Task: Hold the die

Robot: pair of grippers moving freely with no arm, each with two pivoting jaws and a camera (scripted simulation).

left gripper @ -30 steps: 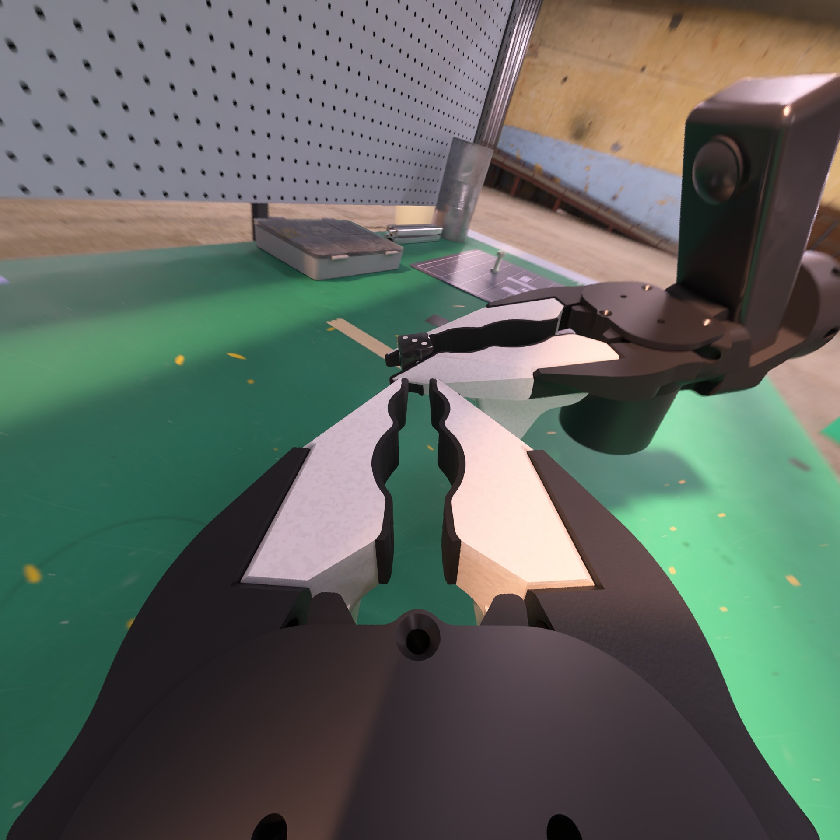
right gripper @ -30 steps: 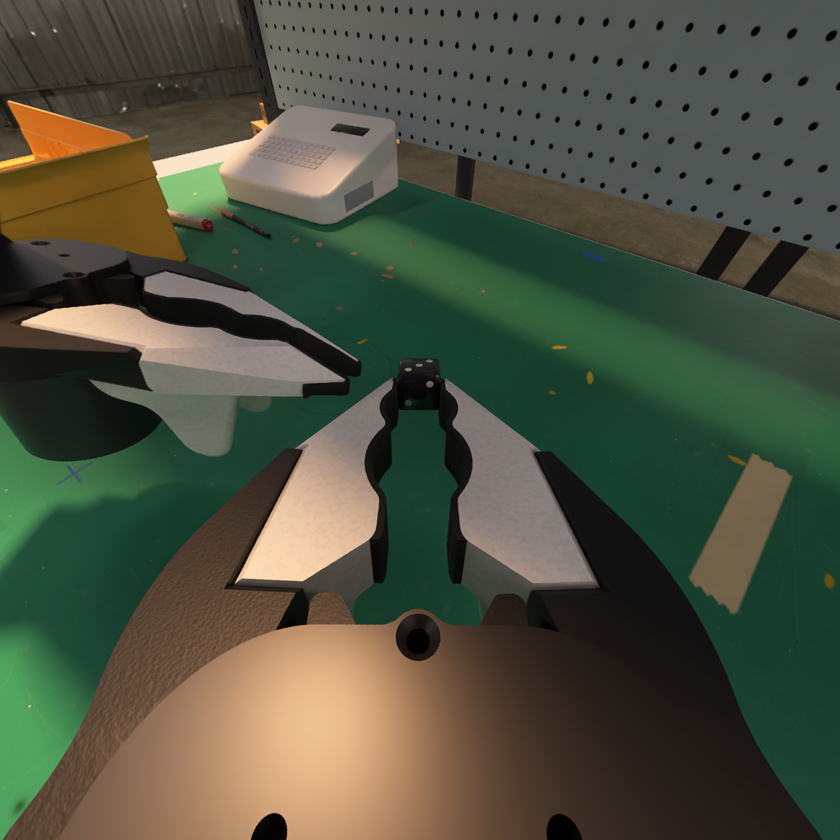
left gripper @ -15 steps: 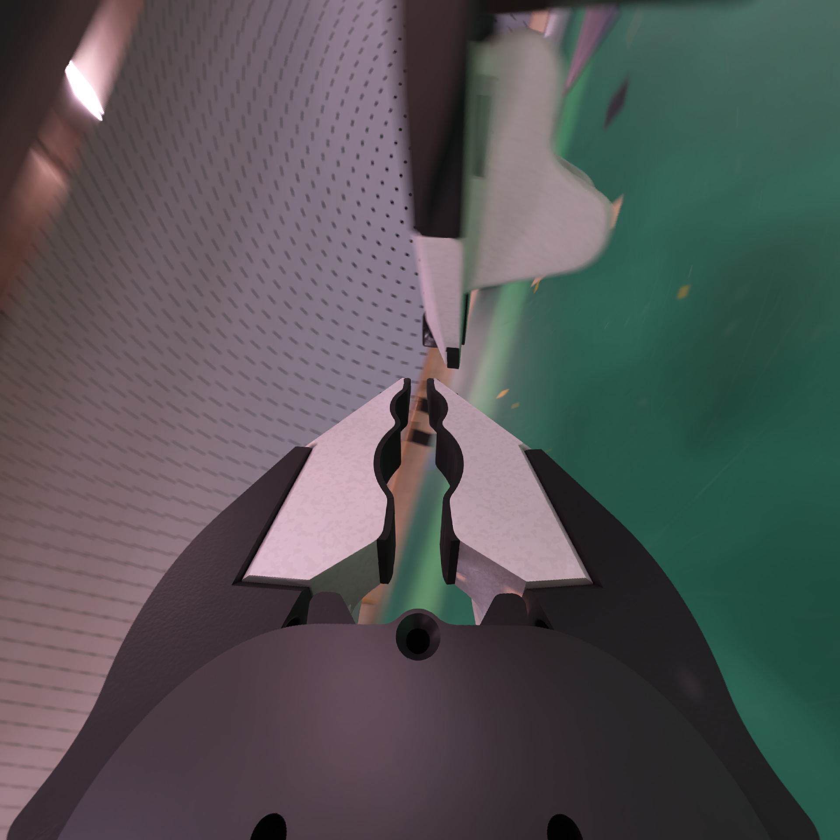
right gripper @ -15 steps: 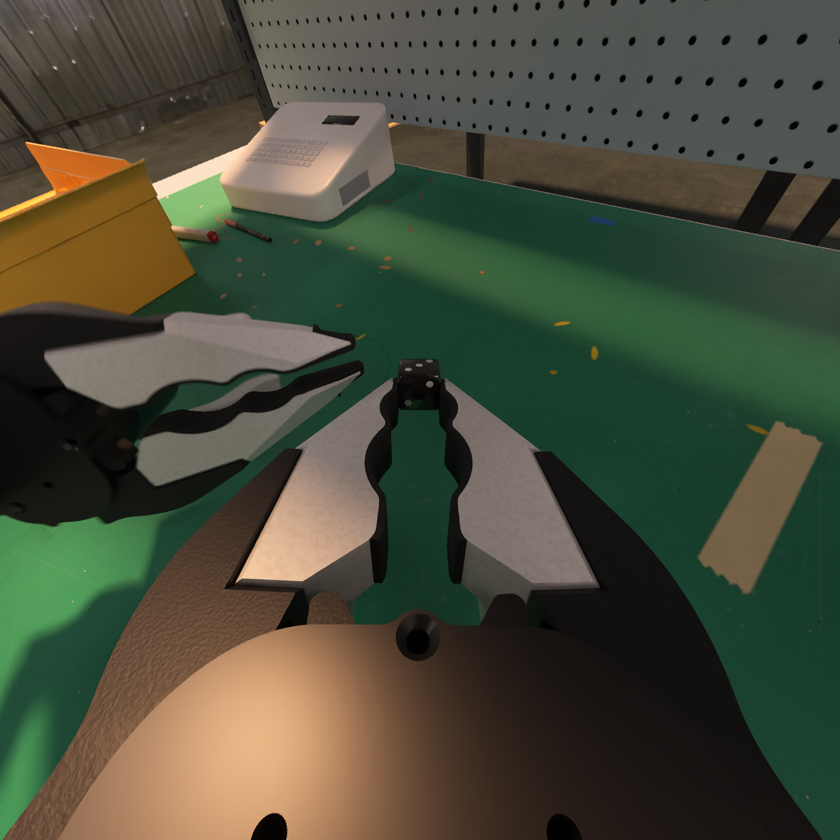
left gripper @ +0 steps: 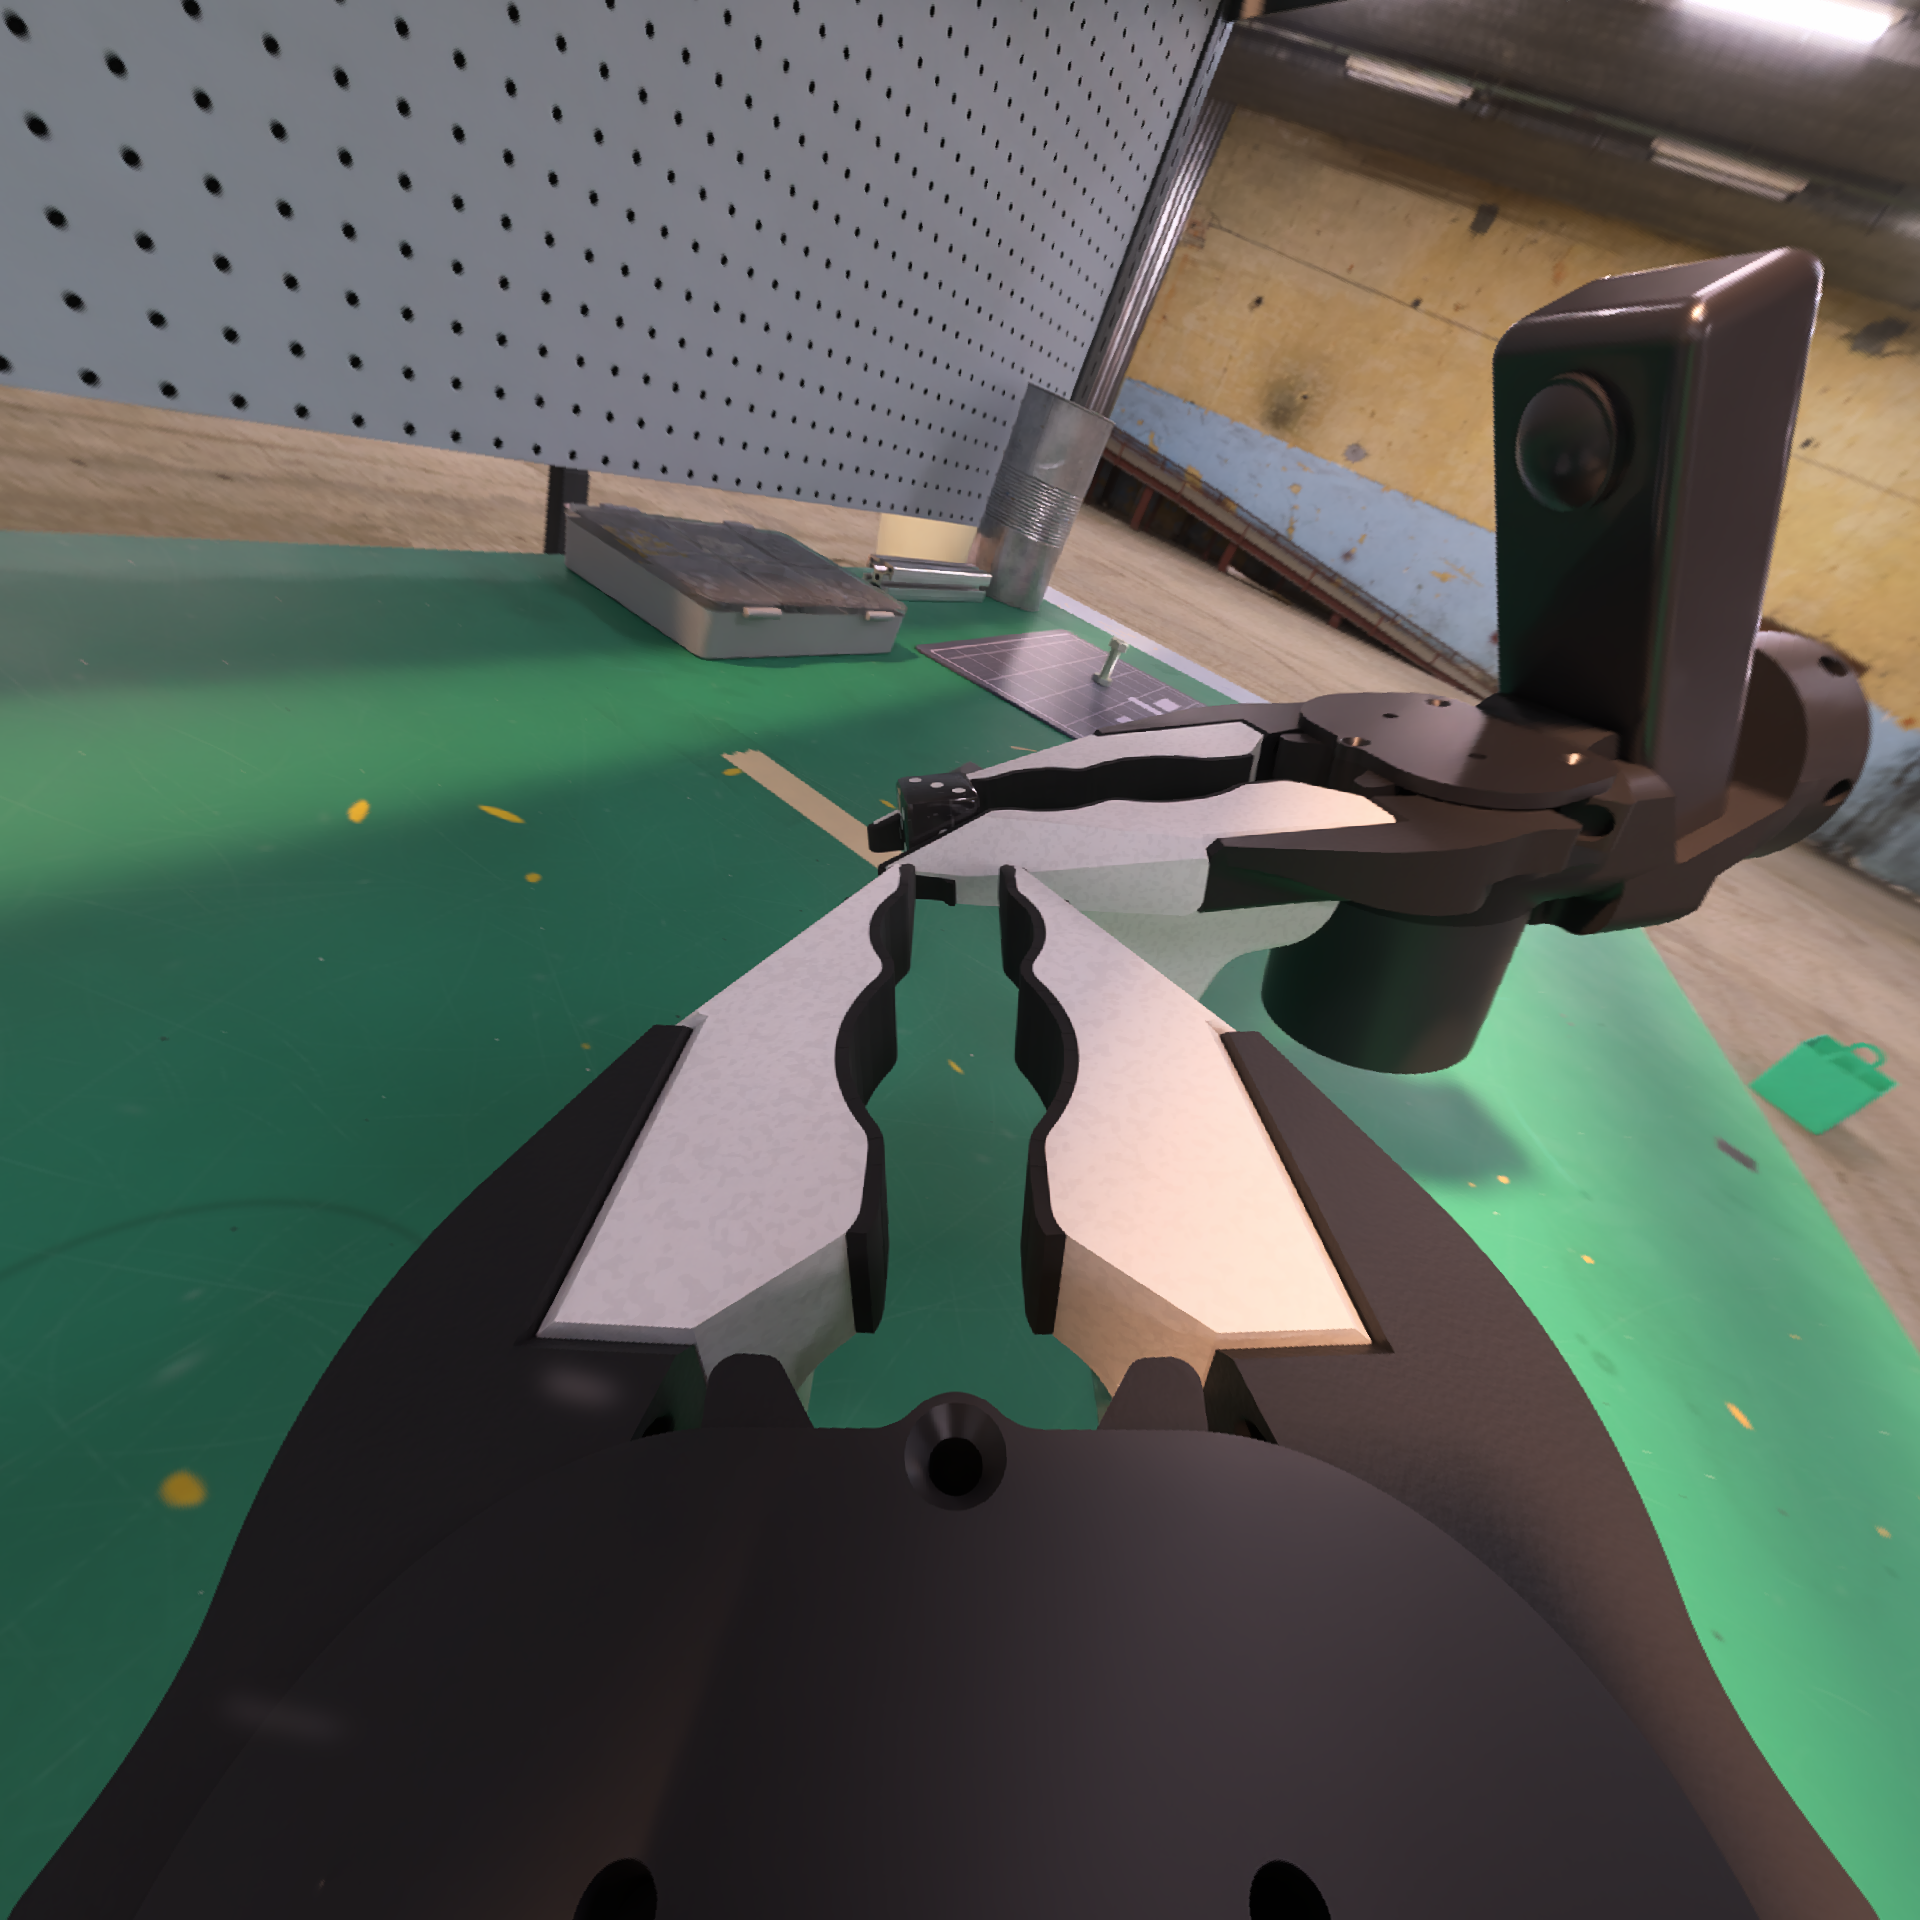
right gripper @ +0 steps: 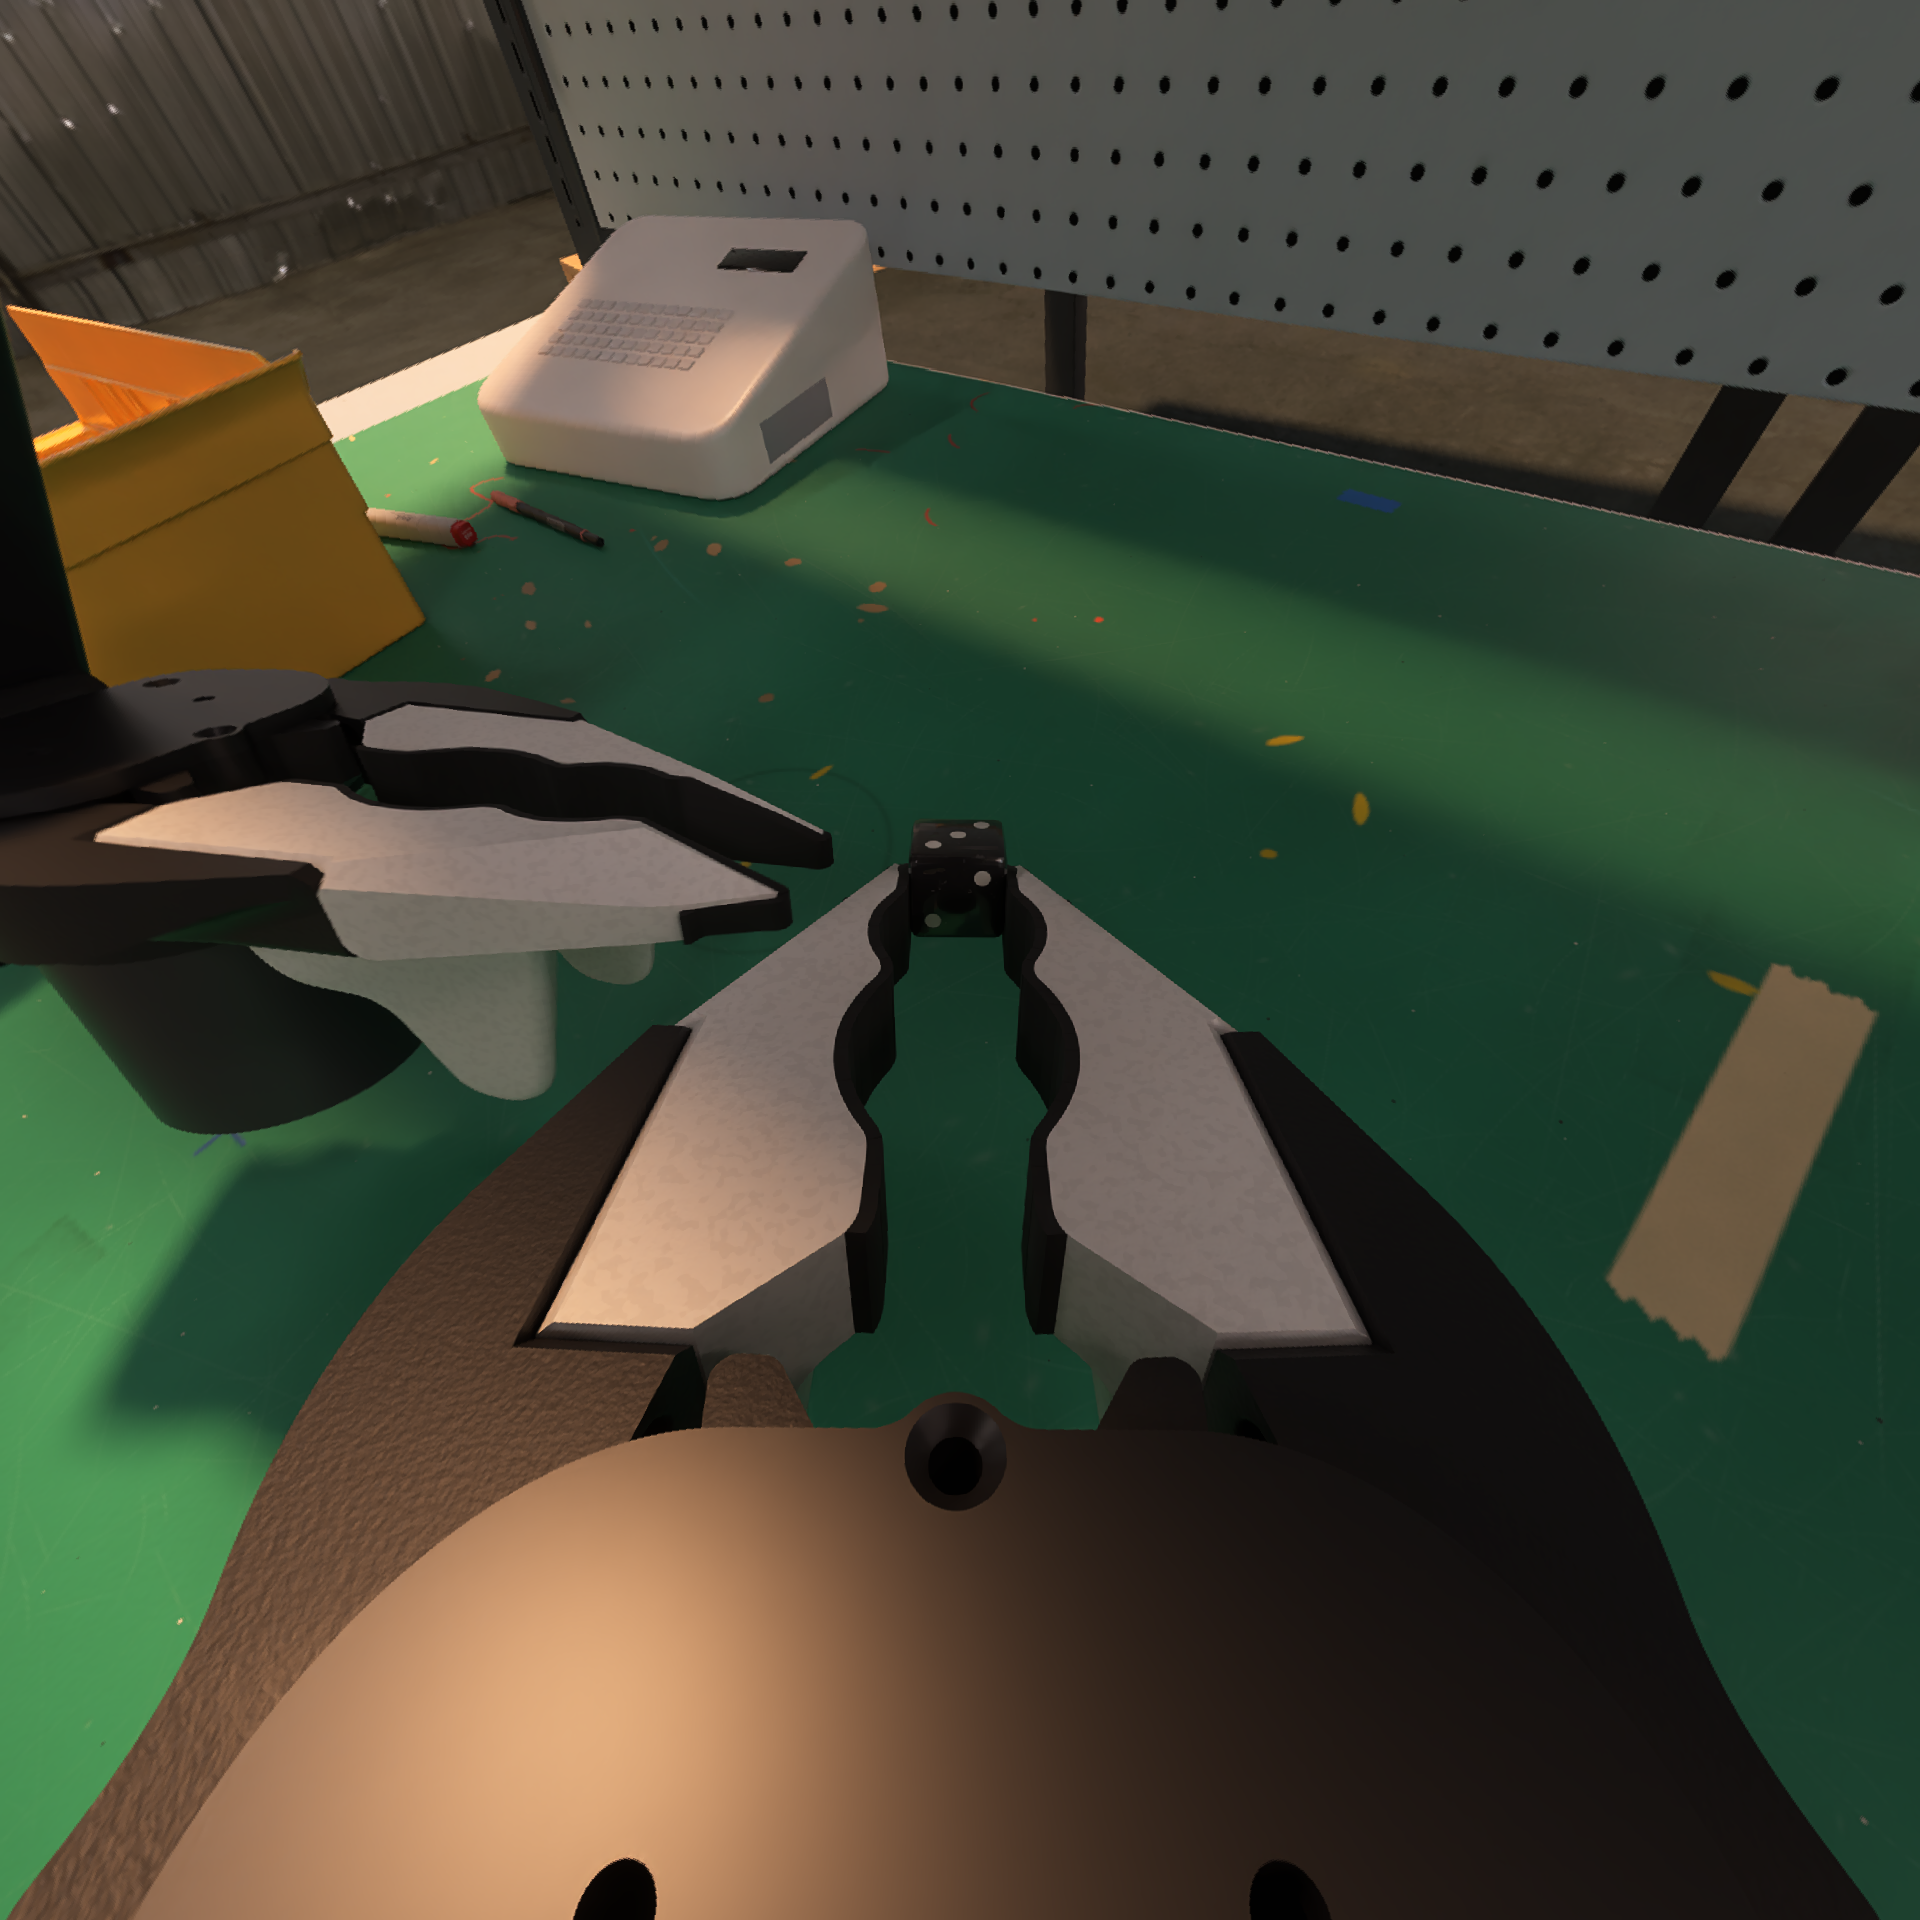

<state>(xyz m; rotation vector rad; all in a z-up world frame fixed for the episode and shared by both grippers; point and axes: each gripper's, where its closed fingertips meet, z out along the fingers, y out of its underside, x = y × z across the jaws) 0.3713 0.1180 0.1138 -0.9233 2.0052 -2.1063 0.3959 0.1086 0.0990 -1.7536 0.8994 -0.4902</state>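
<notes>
A small black die (right gripper: 956,847) with white pips sits pinched between the tips of my right gripper (right gripper: 956,904), just above the green table (right gripper: 1351,935). The right gripper is shut on it. In the left wrist view the die (left gripper: 938,802) shows at the tip of the right gripper (left gripper: 928,821), which reaches in from the right. My left gripper (left gripper: 956,878) is empty, its jaws a narrow gap apart, with its tips just short of the right gripper's near finger. It also shows in the right wrist view (right gripper: 802,881), left of the die and not touching it.
A pegboard (left gripper: 623,260) runs along the back. A flat metal case (left gripper: 727,597), a metal cylinder (left gripper: 1039,509) and a dark mat (left gripper: 1039,675) lie far right. A white keypad device (right gripper: 686,353), a yellow box (right gripper: 208,509), pens (right gripper: 545,520) and a tape strip (right gripper: 1745,1153) lie around.
The left gripper rolled onto its side half a second ago and is now level again, jaws slightly wider than before. The right gripper has kept the die in place.
</notes>
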